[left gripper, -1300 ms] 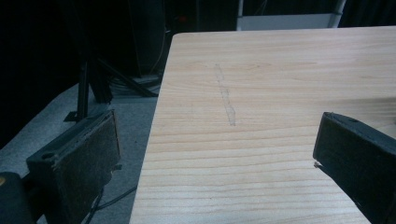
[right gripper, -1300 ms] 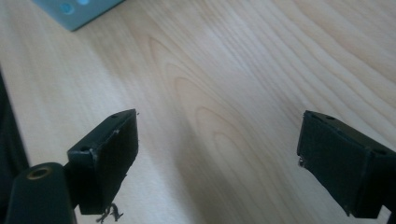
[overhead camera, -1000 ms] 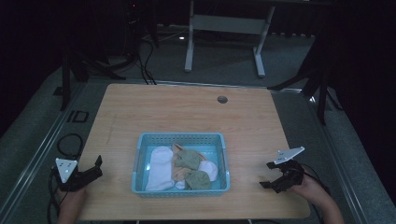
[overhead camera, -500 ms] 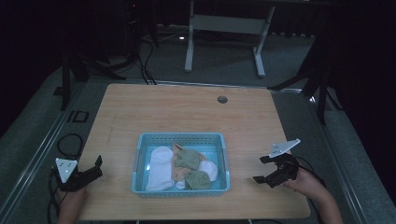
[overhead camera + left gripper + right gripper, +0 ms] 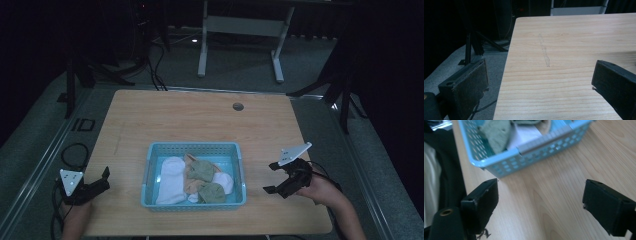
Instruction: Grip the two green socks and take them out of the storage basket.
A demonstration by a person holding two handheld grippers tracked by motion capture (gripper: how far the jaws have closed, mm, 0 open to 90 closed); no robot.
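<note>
- Over at the near left corner of the wooden table [image 5: 200, 120], the person's left hand [image 5: 75, 217] holds the left gripper [image 5: 102, 181] low over the edge, its grey three-cornered plate [image 5: 70, 180] facing up.
- In the left gripper view its two black jaws stand wide apart with nothing between them, just bare wood and a faint pale streak [image 5: 544, 53] along the grain; one jaw hangs off the table's side, over the grey floor.
- A black cable [image 5: 70, 152] loops on the floor just beside that corner.
- In the middle of the near half of the table sits a light blue plastic basket [image 5: 195, 148], a latticed one.
- Inside it lies a white sock [image 5: 171, 175] at the left end, then tan and olive-green socks [image 5: 202, 170] bunched together, with another white piece [image 5: 223, 181] toward the right end.
- Beyond the basket, near the far edge, there's a small round hole [image 5: 238, 106] in the tabletop.
- To the right of the basket, apart from it, the right gripper [image 5: 272, 176] points toward the basket's right wall, held by the right hand [image 5: 320, 190].
- Its jaws are also spread wide and empty; the right gripper view looks between them at the basket's near corner [image 5: 499, 167], with an olive sock [image 5: 496, 135] showing over the rim.
</note>
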